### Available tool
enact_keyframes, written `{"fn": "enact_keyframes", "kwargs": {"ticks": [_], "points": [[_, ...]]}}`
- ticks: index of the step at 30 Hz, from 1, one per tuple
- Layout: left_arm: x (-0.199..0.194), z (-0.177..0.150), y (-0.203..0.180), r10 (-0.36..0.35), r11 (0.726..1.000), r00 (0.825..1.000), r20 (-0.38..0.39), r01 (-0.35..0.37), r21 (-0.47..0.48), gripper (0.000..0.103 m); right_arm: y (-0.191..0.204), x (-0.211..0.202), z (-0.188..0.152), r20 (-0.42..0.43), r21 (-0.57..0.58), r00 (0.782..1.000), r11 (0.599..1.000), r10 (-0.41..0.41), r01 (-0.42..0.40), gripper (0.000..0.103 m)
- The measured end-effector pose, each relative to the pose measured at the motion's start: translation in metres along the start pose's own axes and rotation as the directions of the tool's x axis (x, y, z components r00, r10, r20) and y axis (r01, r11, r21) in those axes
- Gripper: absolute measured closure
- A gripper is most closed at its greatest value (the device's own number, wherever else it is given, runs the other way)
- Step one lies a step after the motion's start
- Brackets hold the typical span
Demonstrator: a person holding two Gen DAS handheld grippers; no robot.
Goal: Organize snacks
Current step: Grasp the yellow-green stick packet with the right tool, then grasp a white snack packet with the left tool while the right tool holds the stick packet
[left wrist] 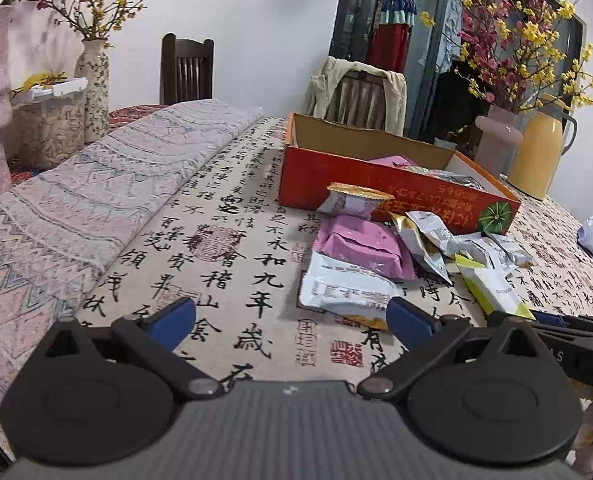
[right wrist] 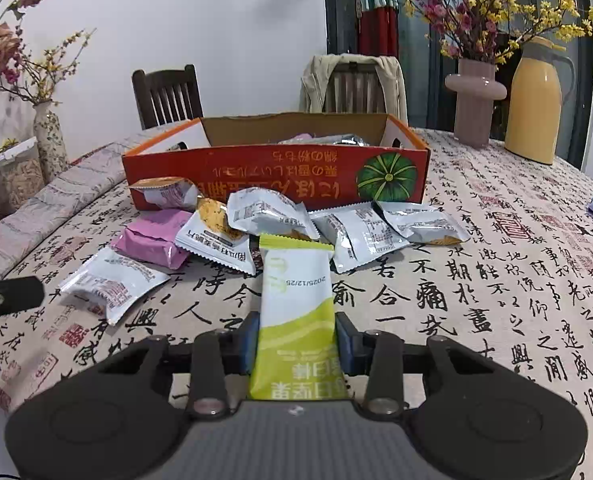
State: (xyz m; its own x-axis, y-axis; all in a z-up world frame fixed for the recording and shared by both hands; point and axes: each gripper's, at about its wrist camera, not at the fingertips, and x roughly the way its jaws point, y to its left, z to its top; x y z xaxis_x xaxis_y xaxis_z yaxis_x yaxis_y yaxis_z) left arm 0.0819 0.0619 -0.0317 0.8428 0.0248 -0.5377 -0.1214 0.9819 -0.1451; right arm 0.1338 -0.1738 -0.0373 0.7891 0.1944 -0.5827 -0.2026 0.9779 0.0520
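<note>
My right gripper (right wrist: 296, 344) is clamped on a green-and-white snack bar (right wrist: 294, 304), its blue pads pressing the wrapper from both sides while the bar's far end points toward the box. The same bar (left wrist: 492, 286) shows at the right edge of my left wrist view, with the right gripper's black fingers around it. My left gripper (left wrist: 292, 318) hangs spread wide over the calligraphy tablecloth (left wrist: 224, 248), nothing between its blue pads.

Just past my left gripper's right pad lies a white snack packet (left wrist: 346, 286), and behind it, touching, a pink snack packet (left wrist: 362, 246). In the right wrist view more white packets (right wrist: 360, 232) are scattered in a loose pile between the held bar and the box, some overlapping. A small jelly cup (right wrist: 164, 192) with a gold foil lid lies tipped over at the box's near left corner.

The orange cardboard box (right wrist: 256, 172) stands toward the far middle of the surface, open on top, with a pink packet and silver packets inside; I cannot tell how many. A folded patterned cloth (left wrist: 108, 184) runs along the left side of the surface. Near the far right edge stand a pink vase (right wrist: 474, 100) with flowering branches and, just beside it, a yellow thermos jug (right wrist: 536, 108). Two wooden chairs sit beyond the far edge, one draped with a beige jacket (right wrist: 352, 80).
</note>
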Motion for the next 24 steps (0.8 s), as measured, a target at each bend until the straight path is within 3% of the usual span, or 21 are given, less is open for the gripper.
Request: {"fn": "enact_keyframes", "kwargs": {"ticks": [15,24], "points": [[0.025,0.011,-0.023,-0.032,0.999,0.997,-0.064,0.033,0.009,0.0,-0.03,-0.024,-0.002,0.113,0.046,0.993,0.999,-0.023,0.018,0.065],[0.041,0.014,-0.047,-0.015,0.995,0.996,-0.089,0.024,0.096,0.0,-0.045,-0.028,-0.002,0.148,0.078,0.988,0.997,-0.039,0.027,0.065]]}}
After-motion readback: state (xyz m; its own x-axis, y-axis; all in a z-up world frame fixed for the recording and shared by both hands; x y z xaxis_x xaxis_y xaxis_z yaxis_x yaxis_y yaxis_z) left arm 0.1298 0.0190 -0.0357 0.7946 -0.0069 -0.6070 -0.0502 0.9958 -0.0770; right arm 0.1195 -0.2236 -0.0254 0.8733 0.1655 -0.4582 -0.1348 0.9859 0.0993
